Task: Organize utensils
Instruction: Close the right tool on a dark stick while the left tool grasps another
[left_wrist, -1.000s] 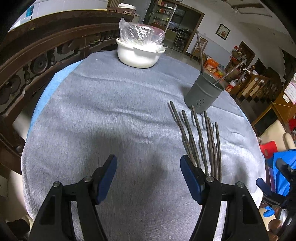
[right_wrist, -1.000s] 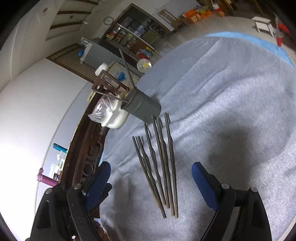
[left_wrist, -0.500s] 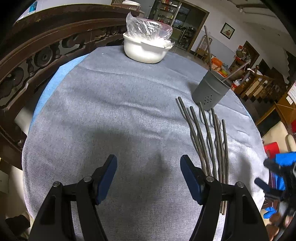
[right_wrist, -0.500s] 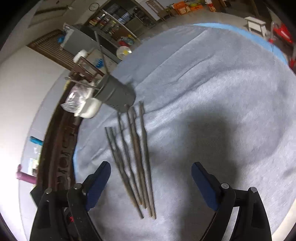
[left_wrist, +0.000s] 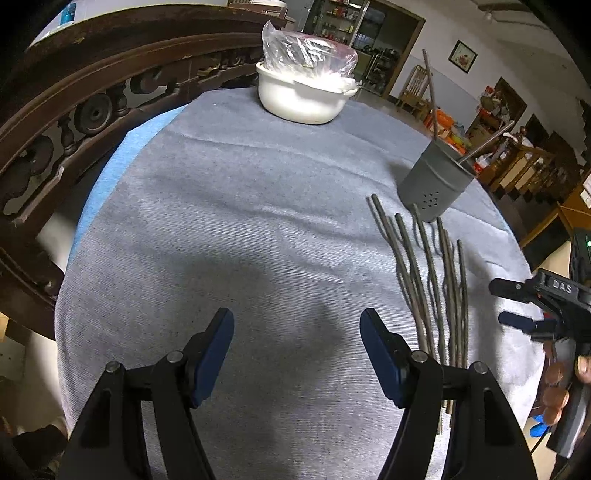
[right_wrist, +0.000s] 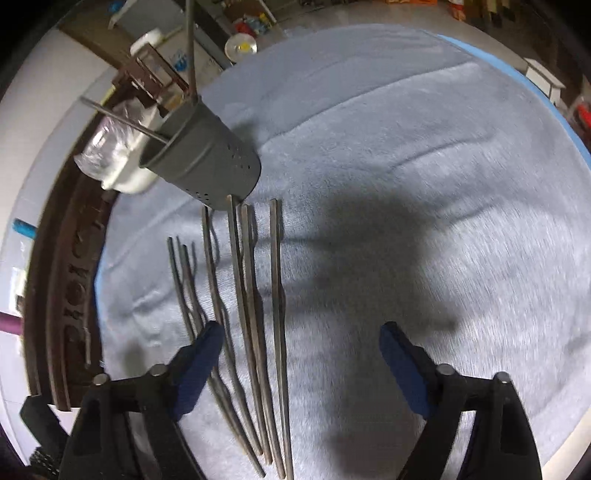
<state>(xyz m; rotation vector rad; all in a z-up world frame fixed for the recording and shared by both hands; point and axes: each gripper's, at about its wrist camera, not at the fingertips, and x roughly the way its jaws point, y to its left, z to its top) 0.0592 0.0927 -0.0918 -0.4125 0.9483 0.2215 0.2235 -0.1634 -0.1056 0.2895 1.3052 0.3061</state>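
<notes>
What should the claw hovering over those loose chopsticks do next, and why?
Probably sink a little lower and finish pinching one stick. The right claw is closing above the loose chopsticks on the grey cloth, but its pads press on nothing yet. The grey holder behind them already has two sticks, so the rest likely go there.

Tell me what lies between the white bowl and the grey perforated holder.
Only bare grey tablecloth separates the white plastic-covered bowl from the grey perforated utensil holder, as the left wrist view shows; the loose dark metal chopsticks lie nearer the camera.
</notes>
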